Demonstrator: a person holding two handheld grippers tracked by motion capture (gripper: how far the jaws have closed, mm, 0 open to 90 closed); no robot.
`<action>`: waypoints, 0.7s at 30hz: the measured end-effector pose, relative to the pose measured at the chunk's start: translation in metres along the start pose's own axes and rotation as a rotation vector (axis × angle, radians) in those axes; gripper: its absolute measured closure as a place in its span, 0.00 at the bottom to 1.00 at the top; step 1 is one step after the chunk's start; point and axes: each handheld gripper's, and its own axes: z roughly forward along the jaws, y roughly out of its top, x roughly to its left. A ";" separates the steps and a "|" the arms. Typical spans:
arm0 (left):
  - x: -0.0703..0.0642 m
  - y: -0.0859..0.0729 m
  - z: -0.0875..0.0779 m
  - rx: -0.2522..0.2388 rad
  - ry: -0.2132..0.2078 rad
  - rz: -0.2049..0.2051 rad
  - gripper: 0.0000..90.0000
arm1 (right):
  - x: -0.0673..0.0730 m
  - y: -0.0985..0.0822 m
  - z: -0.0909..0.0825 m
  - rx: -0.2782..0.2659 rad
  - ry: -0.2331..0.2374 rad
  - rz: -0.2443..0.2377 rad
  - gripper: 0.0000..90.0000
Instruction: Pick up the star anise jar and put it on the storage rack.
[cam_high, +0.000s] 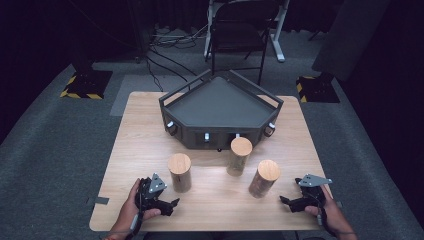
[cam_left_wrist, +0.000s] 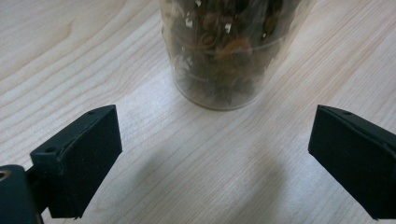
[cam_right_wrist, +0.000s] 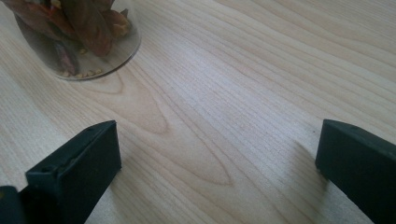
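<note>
Resting on the table (cam_high: 210, 200), both tools (left (cam_high: 172, 204), right (cam_high: 285, 200)) gape empty near jars (cam_high: 179, 172).

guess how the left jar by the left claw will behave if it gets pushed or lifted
The left jar stands tall on a narrow base, so a high push would probably tip it. Its smooth clear wall may slip in the pads. The loose dried filling suggests it is light.

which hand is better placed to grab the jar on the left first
Left. The left tongs sit just below the left jar, jaws open, and the left gripper view shows that jar straight ahead between them. The right tongs lie across the table, nearer the right jar.
</note>
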 end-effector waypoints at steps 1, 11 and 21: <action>0.000 0.000 0.000 0.000 0.000 0.000 0.03 | 0.000 0.000 0.000 0.000 0.000 0.000 0.00; 0.004 0.011 -0.011 -0.066 -0.001 -0.015 0.03 | 0.000 0.000 0.000 0.000 0.000 0.000 0.00; 0.006 0.025 -0.010 -0.091 0.001 -0.004 0.03 | 0.000 0.000 0.000 0.000 0.000 0.000 0.00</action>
